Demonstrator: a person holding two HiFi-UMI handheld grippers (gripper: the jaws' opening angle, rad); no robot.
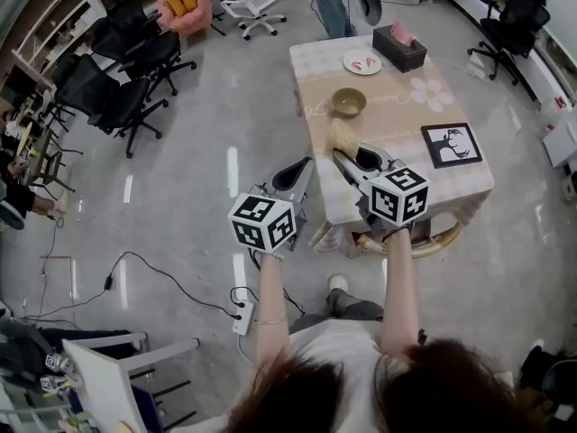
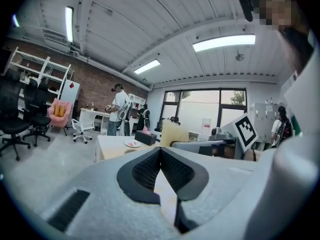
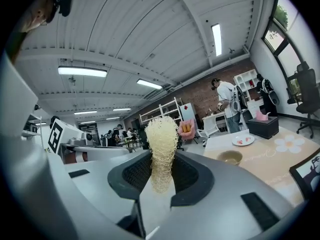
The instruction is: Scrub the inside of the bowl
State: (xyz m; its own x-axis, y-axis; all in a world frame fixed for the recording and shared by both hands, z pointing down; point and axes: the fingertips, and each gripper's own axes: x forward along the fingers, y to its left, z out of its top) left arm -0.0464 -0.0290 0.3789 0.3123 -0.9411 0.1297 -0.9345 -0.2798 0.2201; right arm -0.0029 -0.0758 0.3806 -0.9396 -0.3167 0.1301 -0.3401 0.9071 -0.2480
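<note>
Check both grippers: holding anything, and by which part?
The right gripper is shut on the scrubber, pinched at its lower end; the rest sticks out past the jaws. The left gripper is shut, with nothing in it.

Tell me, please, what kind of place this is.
Most likely an open-plan office or lab, not a home kitchen. Black office chairs stand on a polished floor, white shelving stands before a brick wall, and long strip lights run along the ceiling.
</note>
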